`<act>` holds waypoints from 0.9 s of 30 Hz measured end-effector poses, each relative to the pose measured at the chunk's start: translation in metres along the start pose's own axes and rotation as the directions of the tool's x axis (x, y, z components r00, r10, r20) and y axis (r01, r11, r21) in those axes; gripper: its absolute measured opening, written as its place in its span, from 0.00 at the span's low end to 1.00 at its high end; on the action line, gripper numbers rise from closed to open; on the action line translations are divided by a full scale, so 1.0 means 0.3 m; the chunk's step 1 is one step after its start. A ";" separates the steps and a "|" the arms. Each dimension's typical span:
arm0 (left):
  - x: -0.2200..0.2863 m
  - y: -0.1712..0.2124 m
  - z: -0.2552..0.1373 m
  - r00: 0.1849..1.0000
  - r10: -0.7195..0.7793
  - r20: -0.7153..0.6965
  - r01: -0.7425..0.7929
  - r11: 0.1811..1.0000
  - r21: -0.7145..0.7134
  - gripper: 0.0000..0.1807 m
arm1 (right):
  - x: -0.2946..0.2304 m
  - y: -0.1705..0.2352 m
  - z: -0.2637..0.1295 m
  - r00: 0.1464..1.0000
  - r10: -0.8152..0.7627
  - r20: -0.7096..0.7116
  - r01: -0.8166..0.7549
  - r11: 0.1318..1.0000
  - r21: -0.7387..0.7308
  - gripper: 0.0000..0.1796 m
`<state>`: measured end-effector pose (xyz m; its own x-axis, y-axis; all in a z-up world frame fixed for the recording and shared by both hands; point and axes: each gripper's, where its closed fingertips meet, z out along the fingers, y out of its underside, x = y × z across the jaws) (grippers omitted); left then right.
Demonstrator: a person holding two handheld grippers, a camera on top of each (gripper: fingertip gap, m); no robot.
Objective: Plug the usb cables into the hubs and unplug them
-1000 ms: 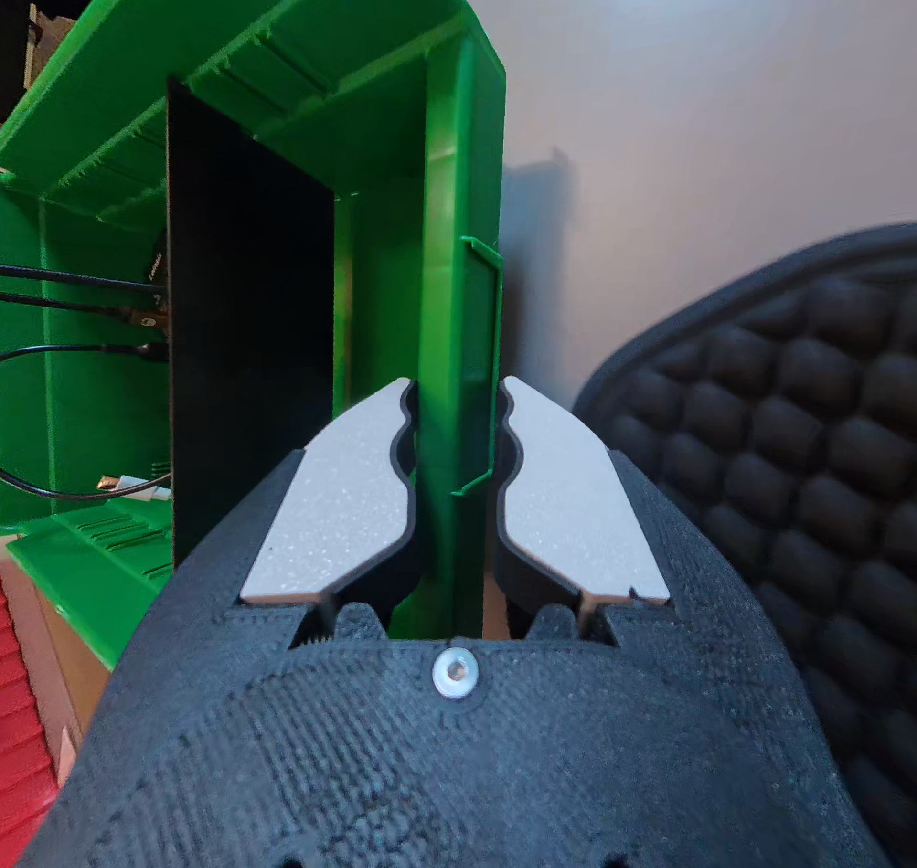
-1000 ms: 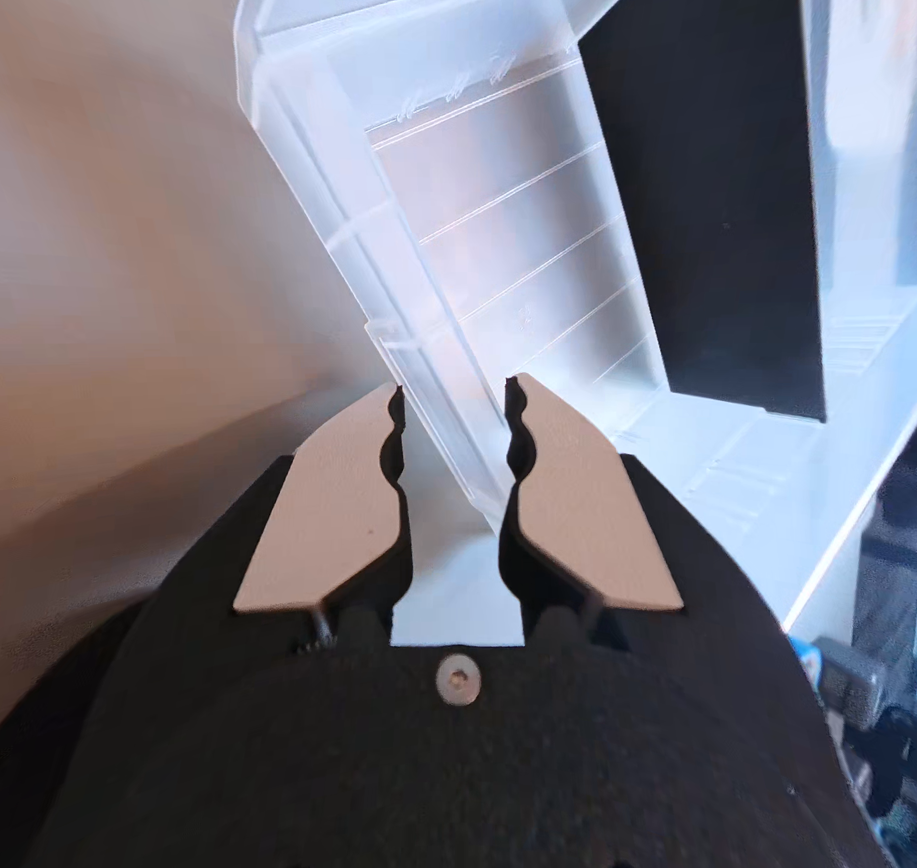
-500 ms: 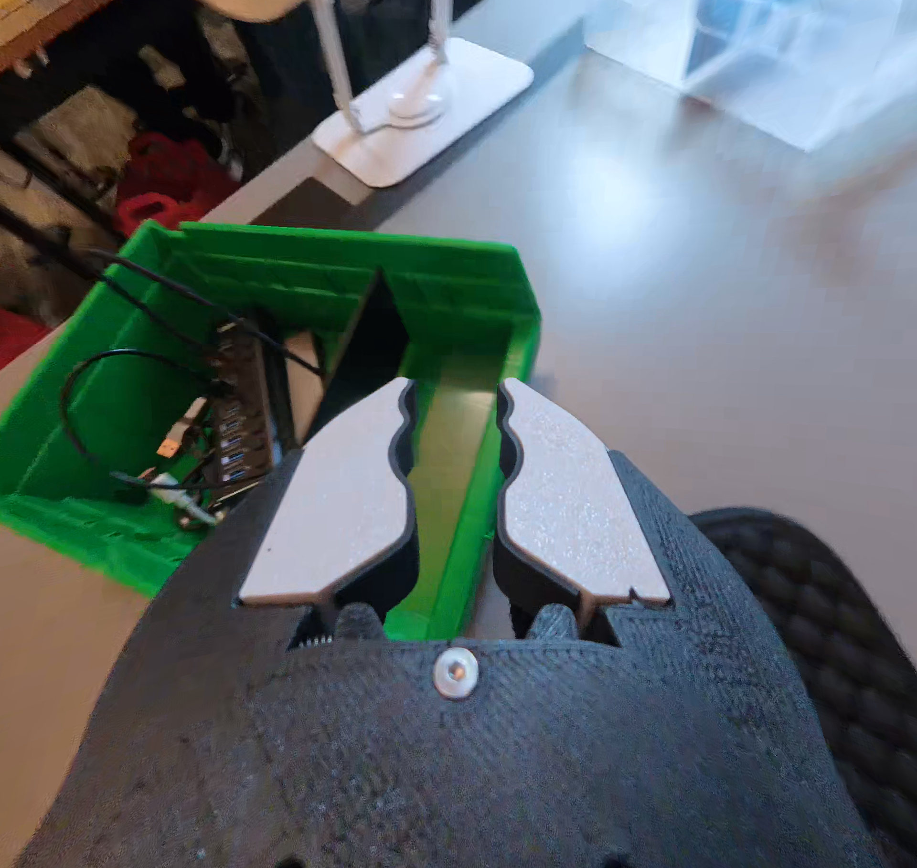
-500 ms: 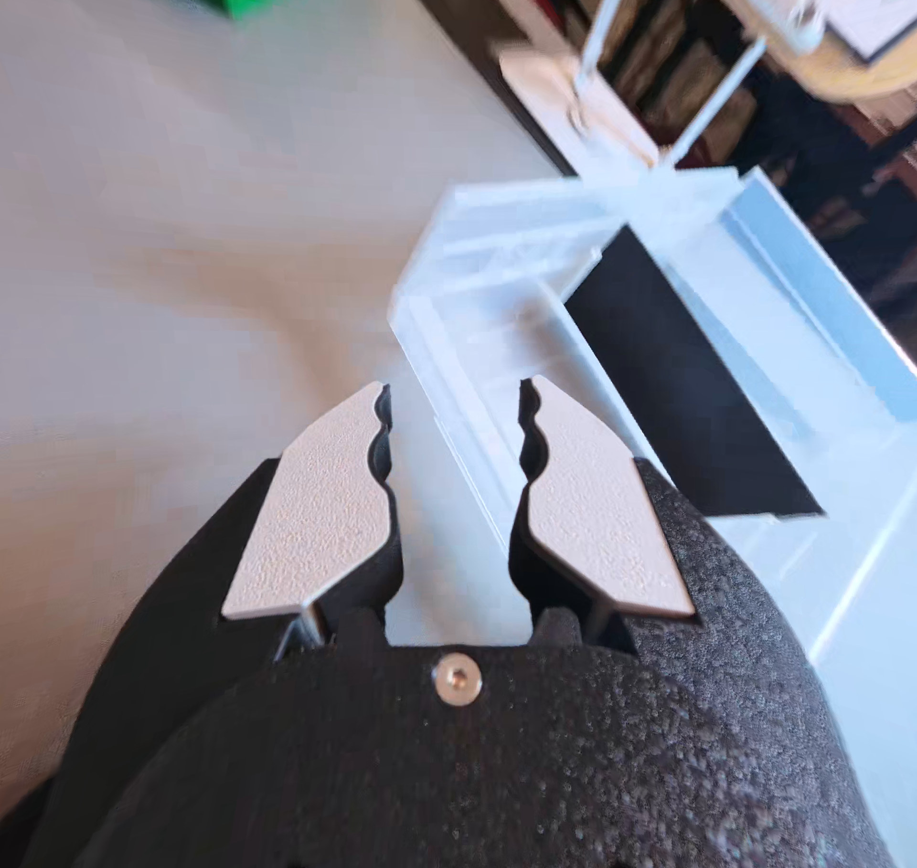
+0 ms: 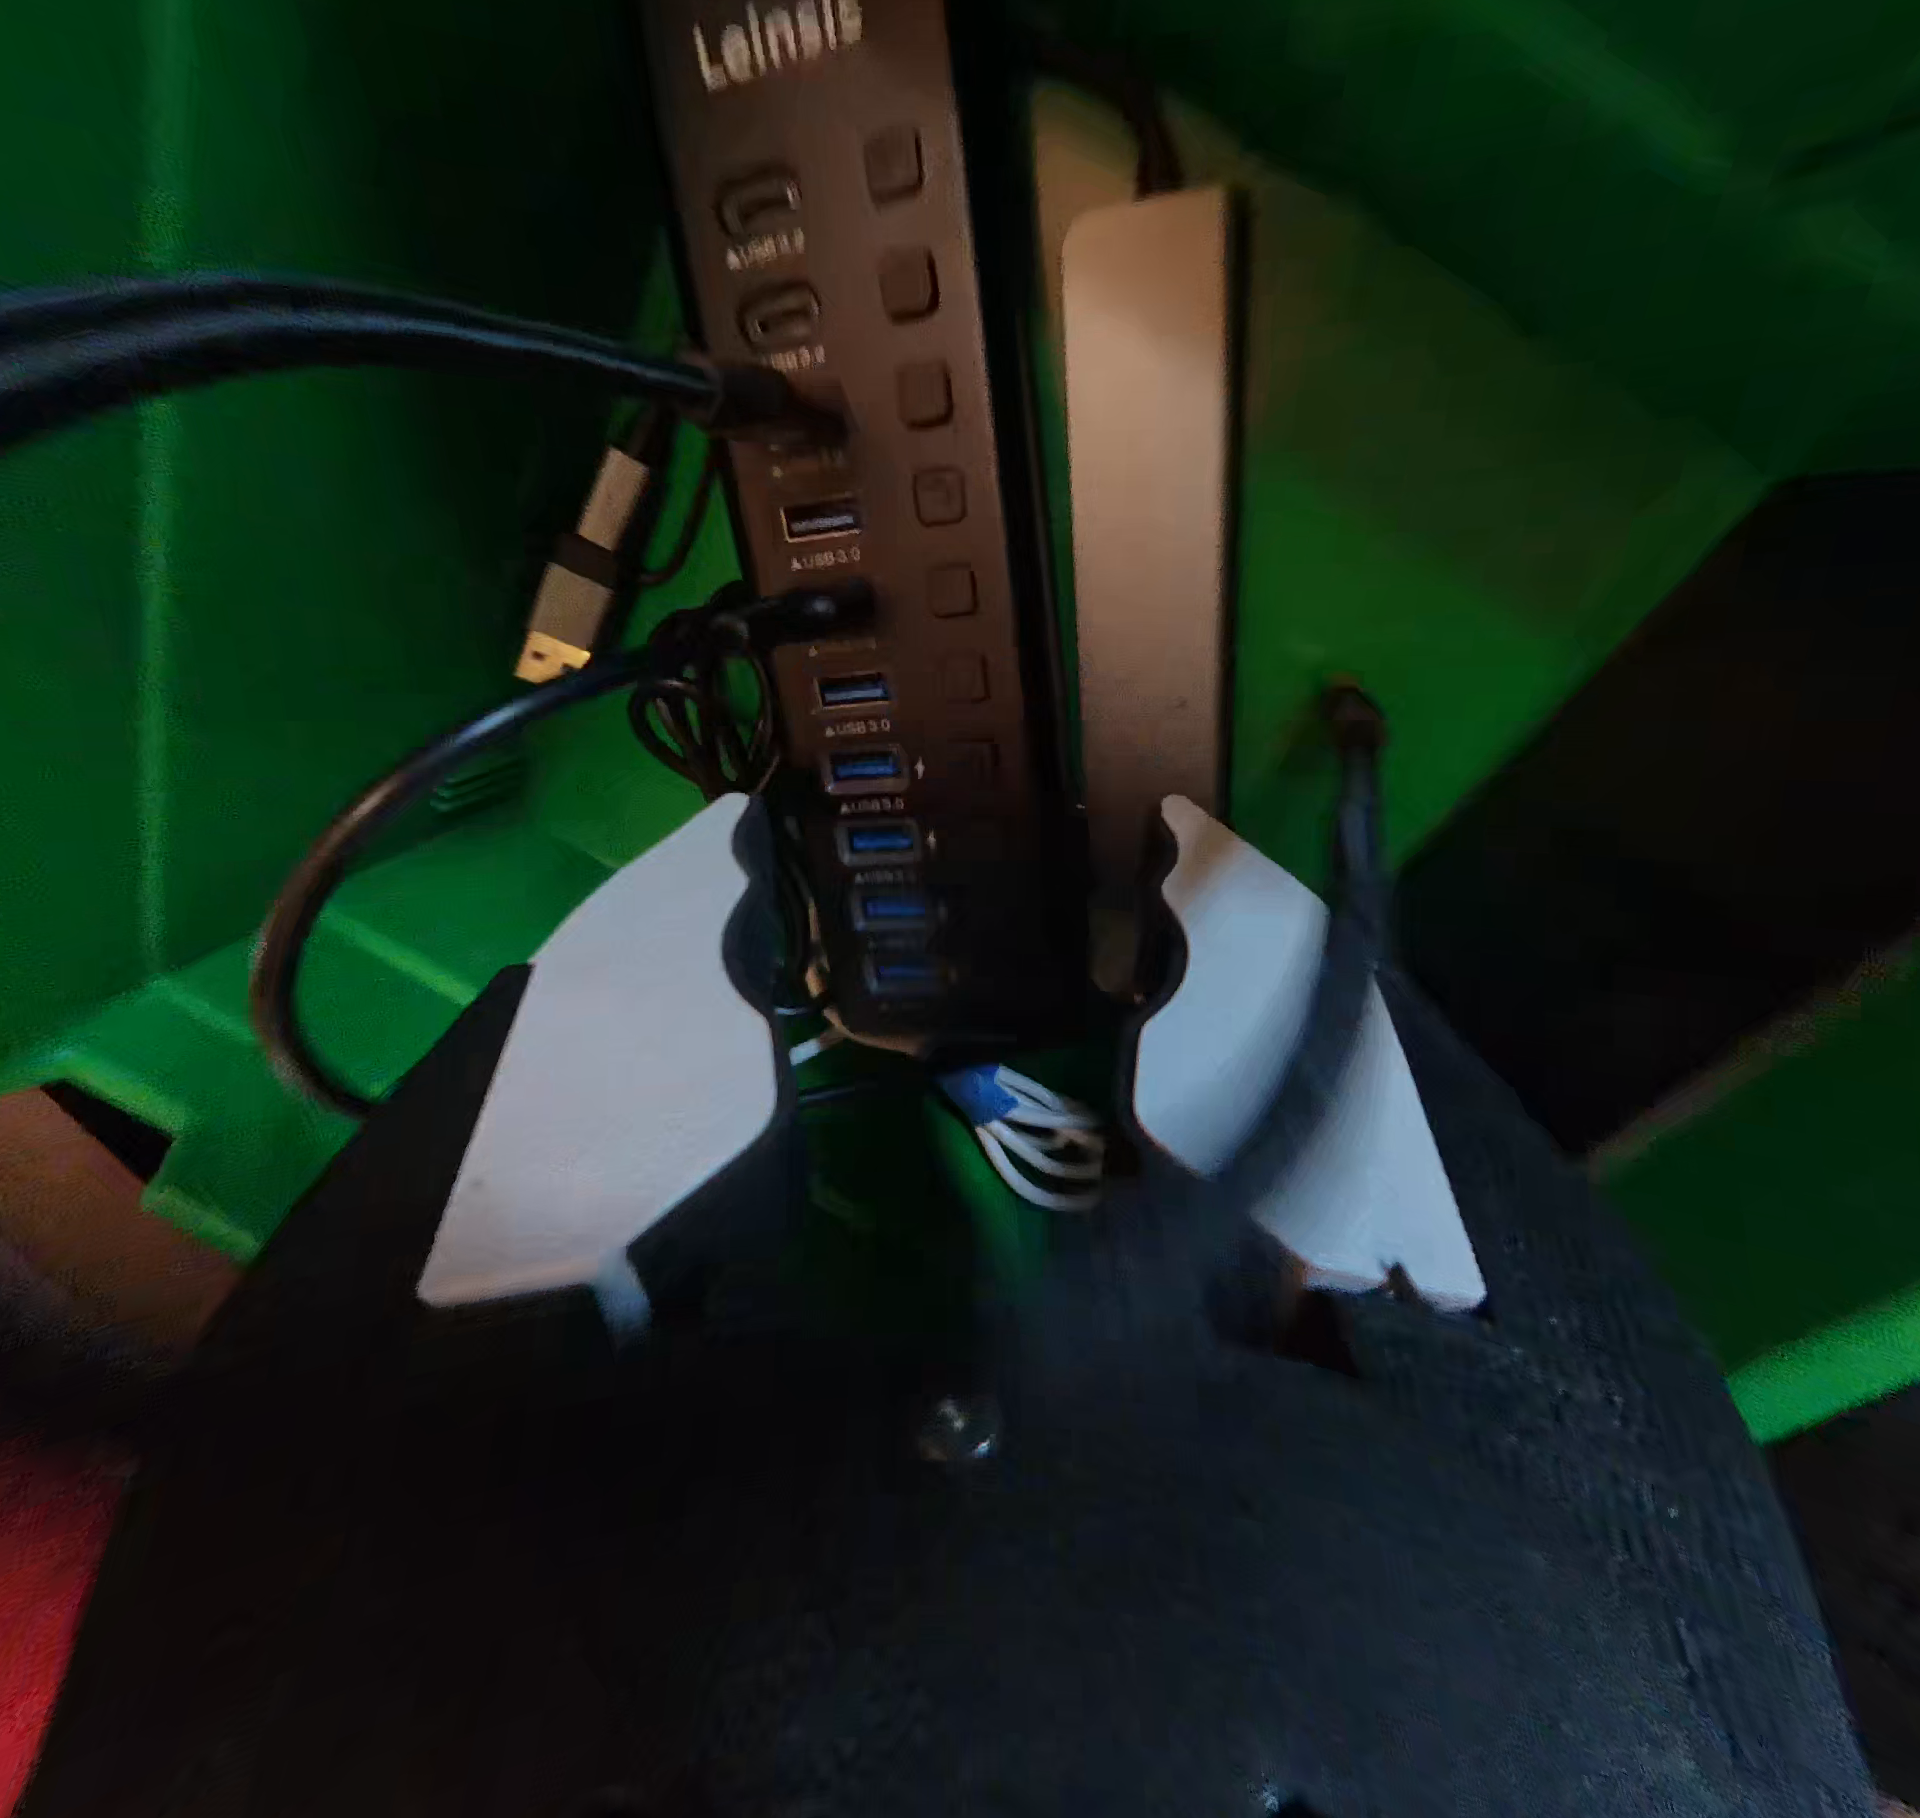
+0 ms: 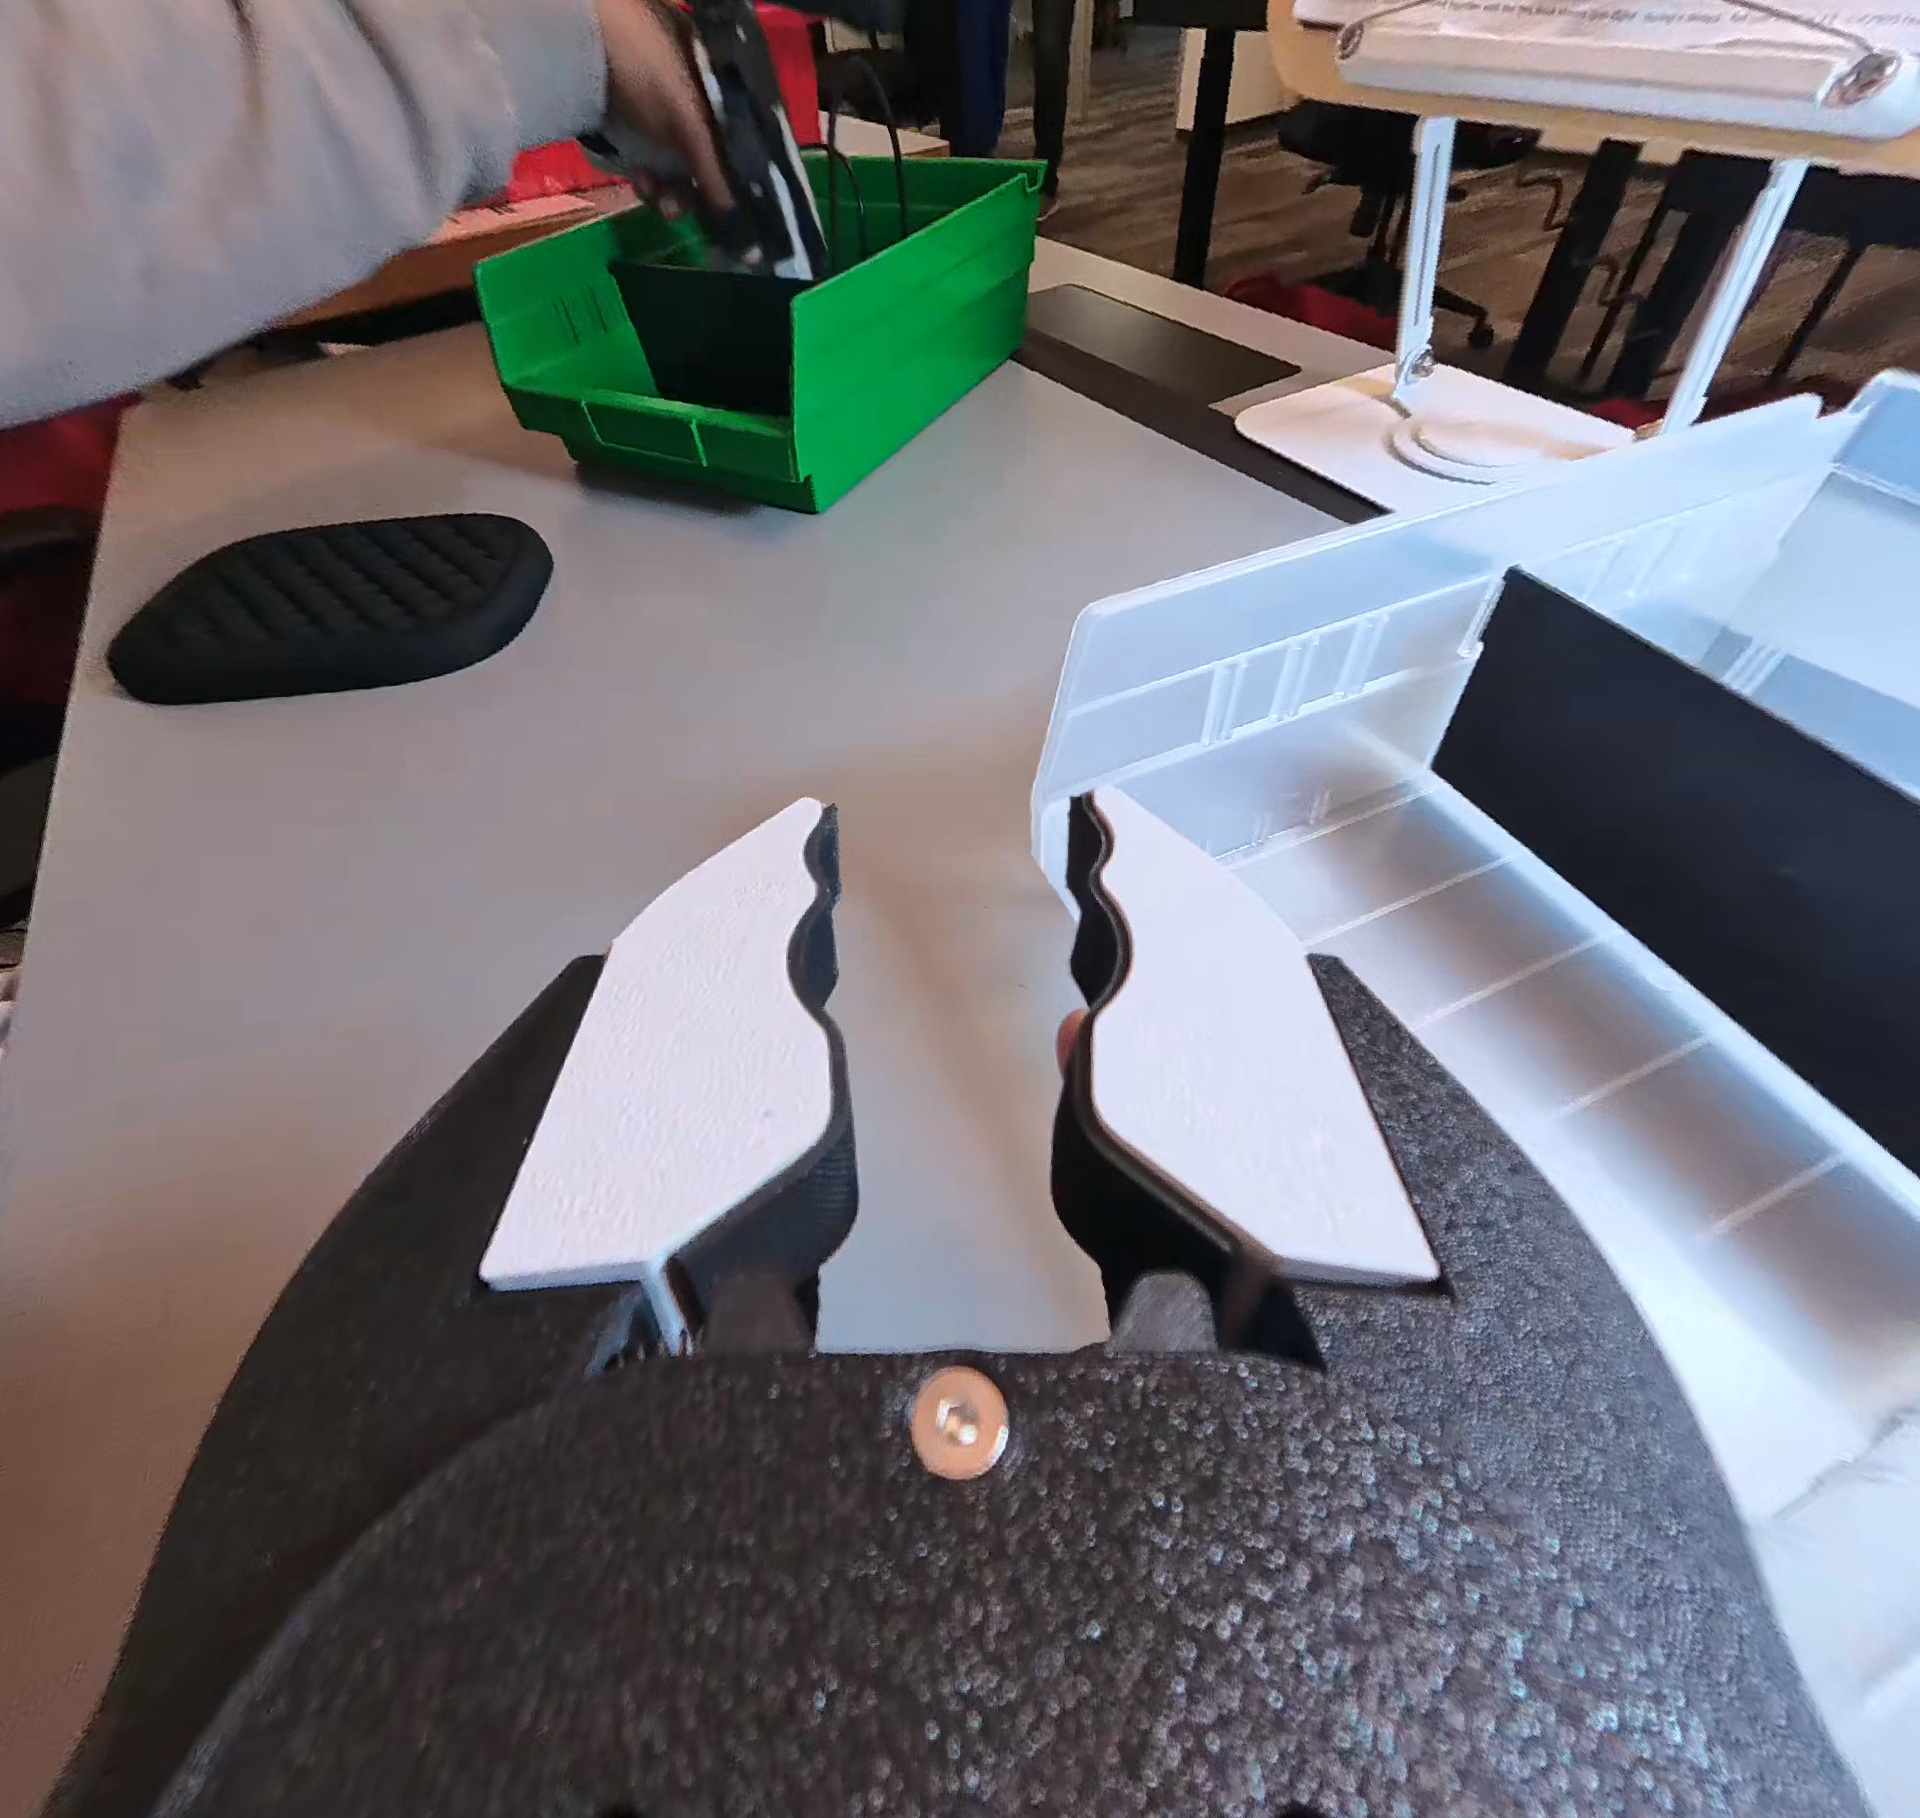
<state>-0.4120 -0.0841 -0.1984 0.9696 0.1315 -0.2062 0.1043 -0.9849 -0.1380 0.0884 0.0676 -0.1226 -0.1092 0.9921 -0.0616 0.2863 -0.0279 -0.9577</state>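
Observation:
My left gripper (image 5: 956, 833) is open inside the green bin (image 5: 312, 158), its fingers on either side of the near end of a long black USB hub (image 5: 883, 418). Two black cables (image 5: 416, 334) are plugged into the hub's ports; several blue ports are free. A loose silver USB plug (image 5: 582, 573) hangs to the hub's left. A grey hub (image 5: 1143, 521) lies along its right side. My right gripper (image 6: 951, 812) is open and empty above the grey table, beside the clear bin (image 6: 1299, 667).
White coiled cable (image 5: 1039, 1134) lies under the left gripper. Black dividers stand in the green bin (image 6: 904, 314) and the clear bin (image 6: 1662, 750). A black padded rest (image 6: 332, 605) and a white stand (image 6: 1455, 418) sit on the table. A person's sleeve (image 6: 260, 127) reaches into the green bin. Across from one pair of fingers to the other is roughly 55 centimetres.
Both grippers let go of the bin walls. The left moved into the green bin, down to the black hub, and opened wider. The right pulled back from the clear bin.

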 end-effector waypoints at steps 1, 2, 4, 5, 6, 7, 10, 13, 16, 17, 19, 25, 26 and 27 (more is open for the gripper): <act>-0.005 0.011 0.035 1.000 0.002 -0.005 -0.002 0.999 -0.044 0.40 | -0.002 0.006 0.003 1.000 0.016 0.017 -0.016 1.000 0.003 0.23; -0.006 0.004 0.052 1.000 -0.008 -0.027 0.006 0.999 -0.053 0.36 | -0.004 0.013 0.007 0.999 0.032 0.033 -0.032 0.999 0.001 0.23; -0.019 -0.032 0.066 0.998 -0.046 -0.047 0.046 0.999 -0.005 0.31 | -0.003 0.028 0.017 0.997 0.053 0.053 -0.052 0.999 -0.009 0.22; -0.018 -0.033 0.068 0.997 -0.045 -0.065 0.044 0.999 -0.008 0.33 | -0.004 0.035 0.021 0.997 0.056 0.061 -0.055 0.998 -0.015 0.22; -0.018 -0.032 0.068 0.996 -0.041 -0.074 0.040 0.999 -0.009 0.33 | -0.005 0.042 0.025 0.996 0.057 0.067 -0.055 0.998 -0.023 0.21; -0.018 -0.031 0.068 0.997 -0.032 -0.076 0.031 0.999 -0.012 0.33 | -0.006 0.047 0.027 0.996 0.053 0.071 -0.051 0.998 -0.028 0.21; -0.031 -0.031 0.056 0.999 0.020 -0.030 -0.020 1.000 0.000 0.32 | -0.004 0.059 0.026 0.998 0.026 0.062 -0.023 0.999 -0.041 0.21; -0.062 -0.055 -0.026 0.993 0.082 0.084 -0.088 0.993 0.075 0.31 | -0.003 0.068 0.018 0.999 0.005 0.047 -0.003 0.999 -0.044 0.20; -0.076 -0.056 -0.174 0.964 0.164 0.210 -0.190 0.975 0.112 0.31 | -0.016 0.059 0.011 0.998 0.005 0.056 -0.003 1.000 -0.023 0.20; -0.076 -0.055 -0.231 0.944 0.198 0.265 -0.235 0.965 0.116 0.31 | -0.023 0.053 0.012 0.998 0.008 0.064 -0.007 1.000 -0.015 0.20; -0.057 -0.056 -0.354 0.890 0.262 0.374 -0.330 0.935 0.129 0.31 | -0.039 0.044 0.021 0.997 0.010 0.080 -0.009 1.000 -0.010 0.20; 0.255 -0.087 -0.682 0.737 0.369 0.566 -0.601 0.740 0.301 0.31 | -0.121 -0.029 0.060 0.993 0.021 0.120 -0.027 0.999 0.046 0.20; 0.333 -0.092 -0.717 0.700 0.385 0.602 -0.653 0.686 0.321 0.31 | -0.131 -0.051 0.068 0.992 0.037 0.124 -0.044 0.997 0.060 0.21; 0.416 -0.096 -0.745 0.663 0.398 0.635 -0.701 0.627 0.339 0.31 | -0.138 -0.076 0.076 0.990 0.064 0.129 -0.074 0.995 0.073 0.22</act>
<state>-0.2445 -0.0642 -0.0038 0.5438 -0.2332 -0.8062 -0.6893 -0.6720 -0.2706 0.0646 0.0244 -0.1045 -0.2124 0.9642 -0.1587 0.2235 -0.1101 -0.9685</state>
